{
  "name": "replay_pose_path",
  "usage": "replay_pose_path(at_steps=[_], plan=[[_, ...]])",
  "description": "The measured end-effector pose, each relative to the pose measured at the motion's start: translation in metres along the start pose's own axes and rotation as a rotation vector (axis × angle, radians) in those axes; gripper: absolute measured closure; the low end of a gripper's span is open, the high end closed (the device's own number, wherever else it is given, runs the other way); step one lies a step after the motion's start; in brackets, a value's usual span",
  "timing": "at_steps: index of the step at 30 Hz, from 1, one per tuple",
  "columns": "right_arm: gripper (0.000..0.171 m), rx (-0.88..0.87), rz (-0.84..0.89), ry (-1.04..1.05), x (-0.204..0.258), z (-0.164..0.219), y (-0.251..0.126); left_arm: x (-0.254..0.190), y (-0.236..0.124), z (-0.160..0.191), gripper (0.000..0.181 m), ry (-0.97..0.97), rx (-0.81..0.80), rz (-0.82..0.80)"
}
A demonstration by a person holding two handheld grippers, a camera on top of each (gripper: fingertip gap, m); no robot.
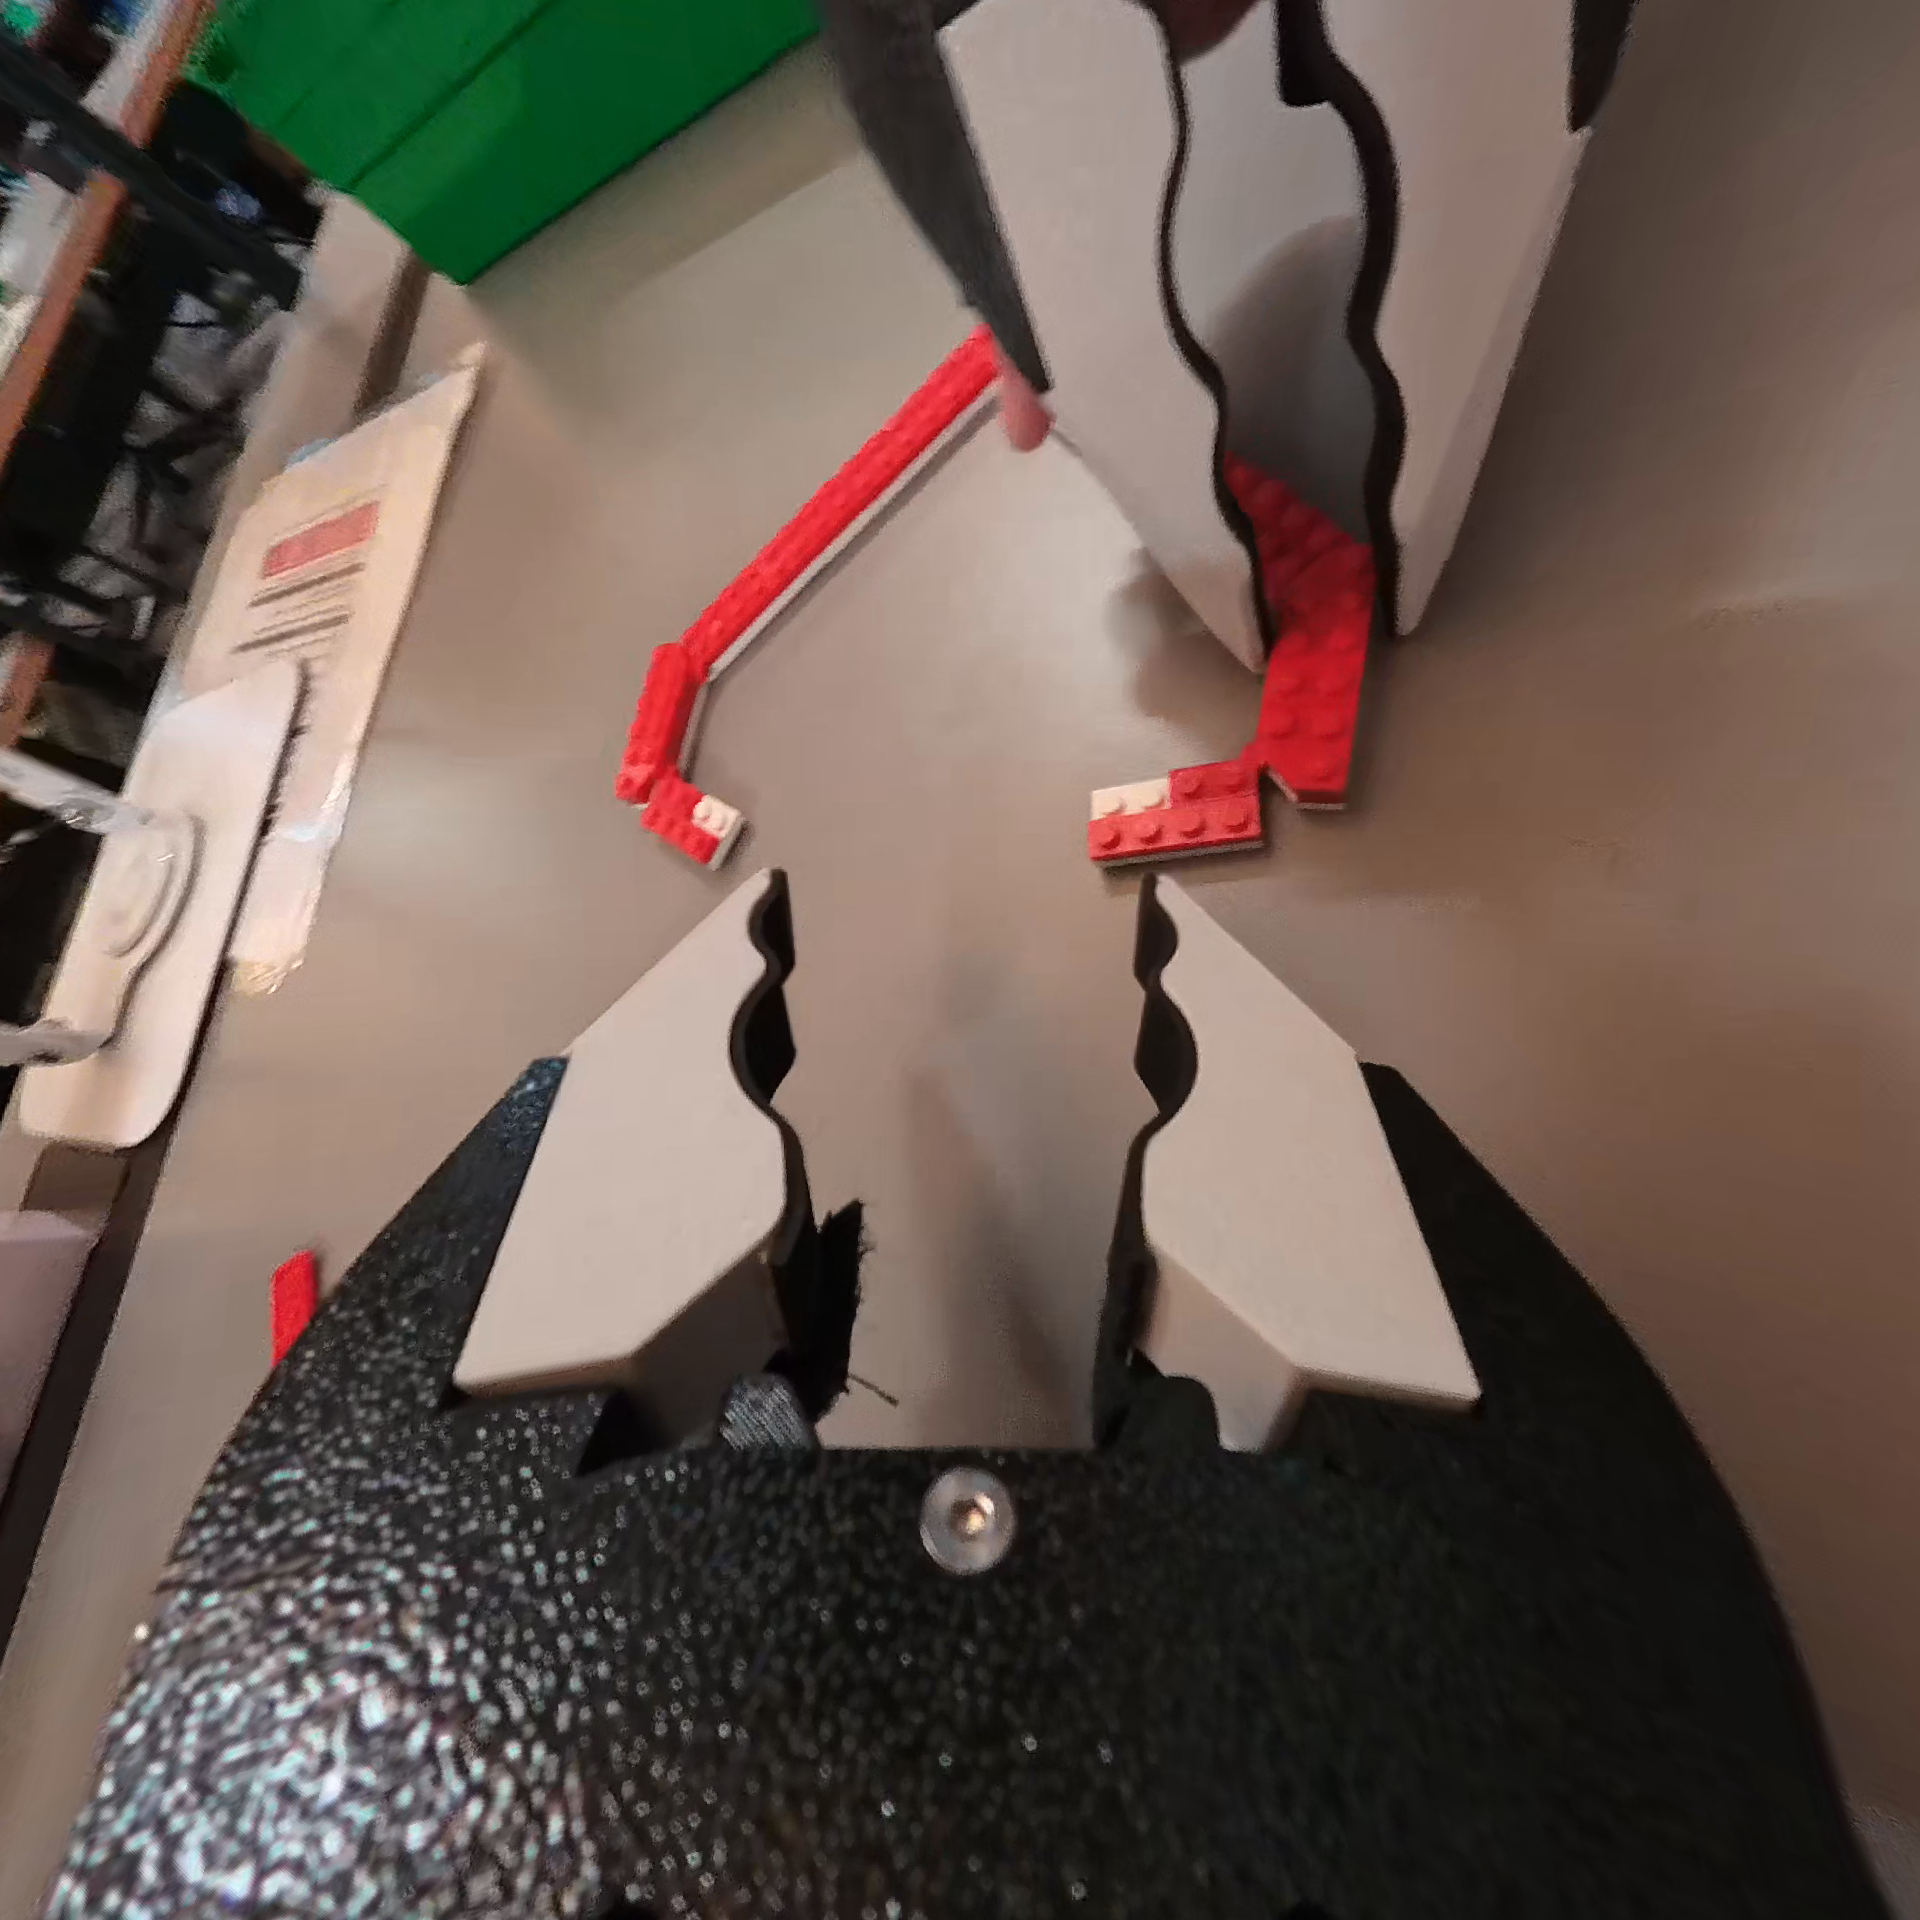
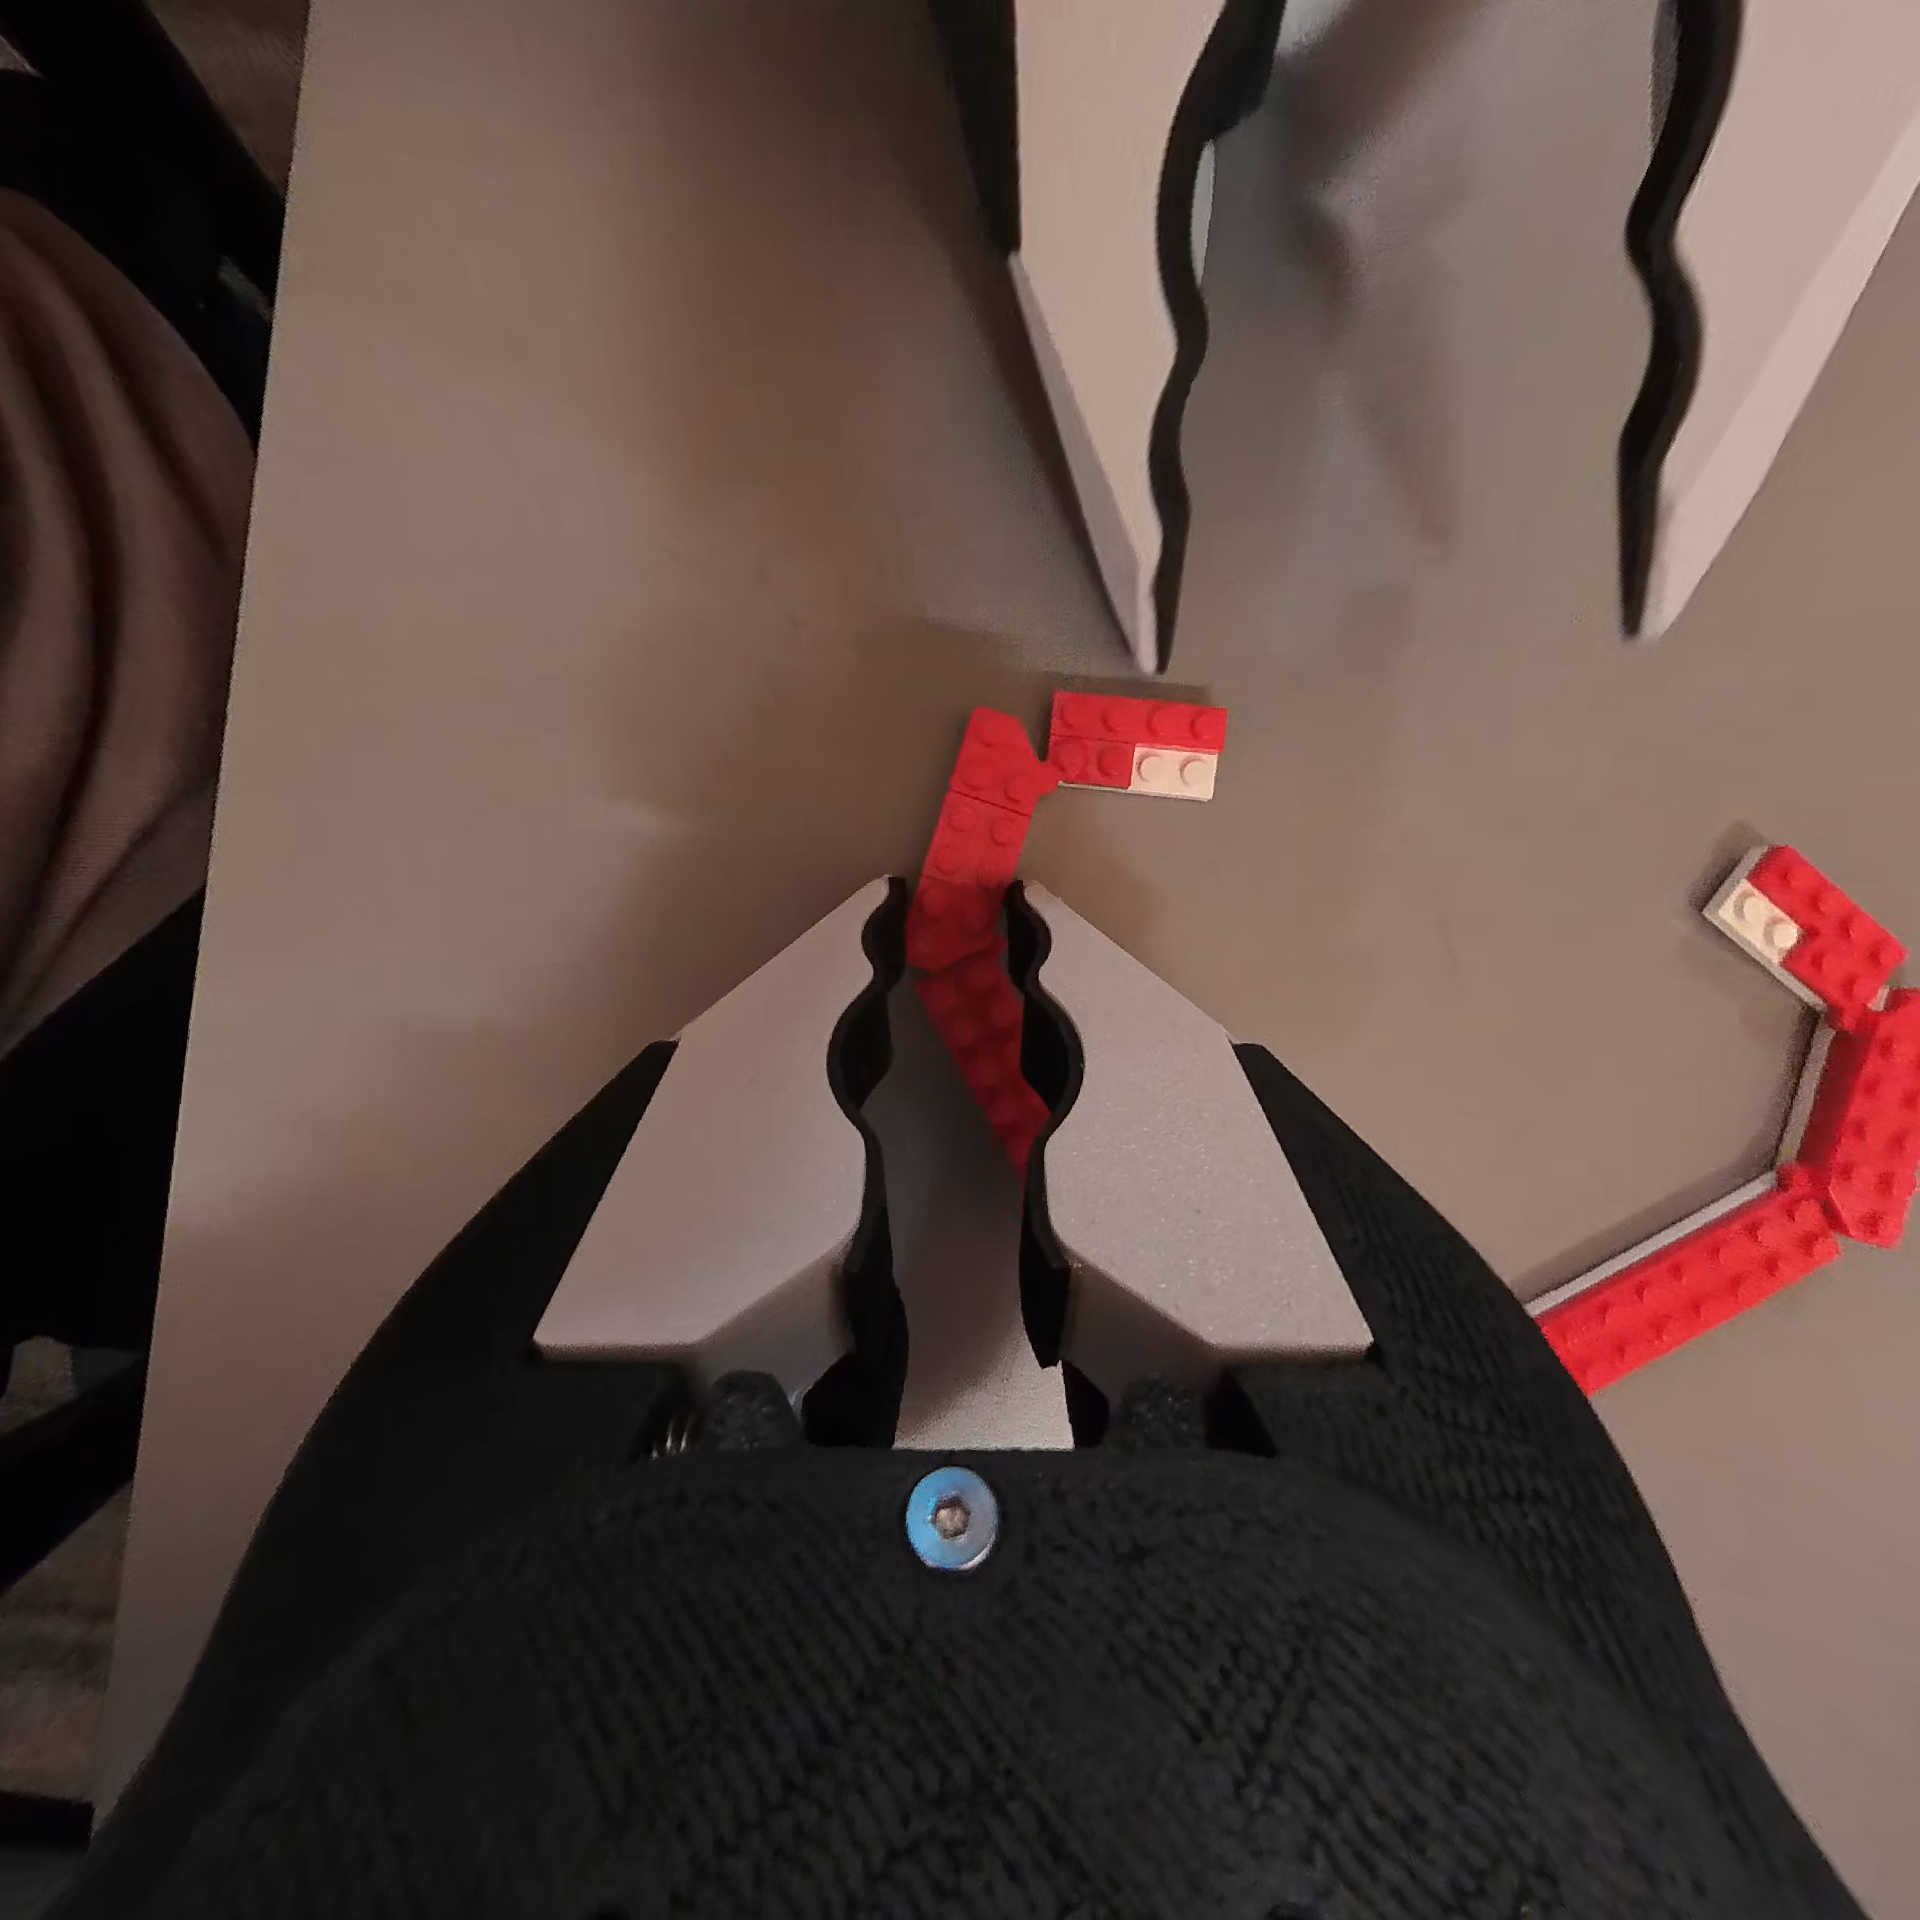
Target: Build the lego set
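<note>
Two red-and-white lego strips lie on the grey table. The hooked strip (image 2: 982, 821) runs between the fingers of my right gripper (image 2: 958, 891), which is shut on it with the tips down at the table. In the left wrist view this strip (image 1: 1311, 675) shows under the right gripper (image 1: 1320, 613). The longer bent strip (image 1: 800, 561) lies to the left of it, and also shows in the right wrist view (image 2: 1860, 1101). My left gripper (image 1: 961, 894) is open and empty, just short of the two strips' near ends, and shows at the top of the right wrist view (image 2: 1392, 634).
A green box (image 1: 499, 114) stands at the back left. White sheets and clear packaging (image 1: 301, 592) lie along the left table edge, beside a dark shelf. A small red piece (image 1: 291, 1314) lies near my left gripper's body. The table edge (image 2: 260, 727) runs left of my right gripper.
</note>
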State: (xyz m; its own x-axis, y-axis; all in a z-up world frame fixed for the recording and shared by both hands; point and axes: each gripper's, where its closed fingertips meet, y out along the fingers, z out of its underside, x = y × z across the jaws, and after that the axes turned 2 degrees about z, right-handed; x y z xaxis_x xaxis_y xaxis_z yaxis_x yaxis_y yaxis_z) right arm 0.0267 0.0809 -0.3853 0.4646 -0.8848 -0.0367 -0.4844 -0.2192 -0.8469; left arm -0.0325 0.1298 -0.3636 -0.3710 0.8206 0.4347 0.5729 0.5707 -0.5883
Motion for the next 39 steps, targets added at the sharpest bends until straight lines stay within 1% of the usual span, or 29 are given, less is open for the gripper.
replay_pose_path(at_steps=[3, 7, 10, 12, 13, 14, 16, 18, 20, 22, 24, 25, 27, 28, 31, 33, 34, 36, 39], plan=[[0.154, -0.018, 0.052, 0.044, -0.010, 0.001, -0.001, 0.027, -0.016, -0.002, 0.119, -0.080, -0.099, -0.136], [0.155, -0.034, 0.110, 0.147, -0.027, -0.003, 0.003, 0.084, -0.040, -0.004, 0.121, -0.216, -0.236, -0.413], [0.154, -0.072, 0.133, 0.217, -0.036, -0.016, 0.010, 0.122, -0.056, 0.002, 0.120, -0.317, -0.314, -0.617], [0.140, -0.136, 0.160, 0.215, -0.044, -0.029, 0.008, 0.141, -0.065, 0.010, 0.120, -0.378, -0.351, -0.740], [0.132, -0.182, 0.201, 0.202, -0.052, -0.036, 0.002, 0.148, -0.070, 0.014, 0.120, -0.405, -0.378, -0.790], [0.126, -0.235, 0.267, 0.194, -0.064, -0.041, -0.008, 0.153, -0.075, 0.018, 0.120, -0.433, -0.405, -0.835], [0.120, -0.382, 0.448, 0.181, -0.099, -0.047, -0.041, 0.161, -0.084, 0.024, 0.120, -0.470, -0.454, -0.916], [0.120, -0.561, 0.713, 0.202, -0.144, -0.036, -0.088, 0.167, -0.091, 0.026, 0.116, -0.499, -0.502, -0.954], [0.120, -0.729, 0.966, 0.284, -0.182, -0.004, -0.134, 0.169, -0.093, 0.029, 0.114, -0.514, -0.529, -0.975], [0.121, -0.851, 1.157, 0.341, -0.202, 0.031, -0.167, 0.173, -0.094, 0.034, 0.108, -0.517, -0.519, -0.993], [0.122, -0.888, 1.261, 0.345, -0.213, 0.057, -0.180, 0.178, -0.097, 0.037, 0.108, -0.501, -0.513, -1.038], [0.121, -0.876, 1.315, 0.335, -0.218, 0.066, -0.184, 0.181, -0.100, 0.039, 0.108, -0.494, -0.506, -1.074], [0.122, -0.839, 1.488, 0.344, -0.230, 0.085, -0.200, 0.189, -0.106, 0.046, 0.106, -0.496, -0.487, -1.158], [0.122, -0.822, 1.538, 0.331, -0.235, 0.088, -0.205, 0.191, -0.106, 0.048, 0.103, -0.500, -0.477, -1.173], [0.121, -0.750, 1.570, 0.269, -0.249, 0.085, -0.201, 0.192, -0.097, 0.046, 0.097, -0.484, -0.456, -1.139], [0.119, -0.718, 1.564, 0.226, -0.253, 0.081, -0.195, 0.191, -0.090, 0.040, 0.100, -0.449, -0.467, -1.094], [0.118, -0.715, 1.561, 0.213, -0.254, 0.080, -0.194, 0.191, -0.084, 0.039, 0.099, -0.445, -0.458, -1.063], [0.117, -0.743, 1.557, 0.205, -0.251, 0.078, -0.196, 0.191, -0.075, 0.038, 0.095, -0.452, -0.447, -1.023], [0.116, -0.806, 1.540, 0.223, -0.248, 0.078, -0.200, 0.192, -0.069, 0.033, 0.094, -0.437, -0.456, -1.004]])
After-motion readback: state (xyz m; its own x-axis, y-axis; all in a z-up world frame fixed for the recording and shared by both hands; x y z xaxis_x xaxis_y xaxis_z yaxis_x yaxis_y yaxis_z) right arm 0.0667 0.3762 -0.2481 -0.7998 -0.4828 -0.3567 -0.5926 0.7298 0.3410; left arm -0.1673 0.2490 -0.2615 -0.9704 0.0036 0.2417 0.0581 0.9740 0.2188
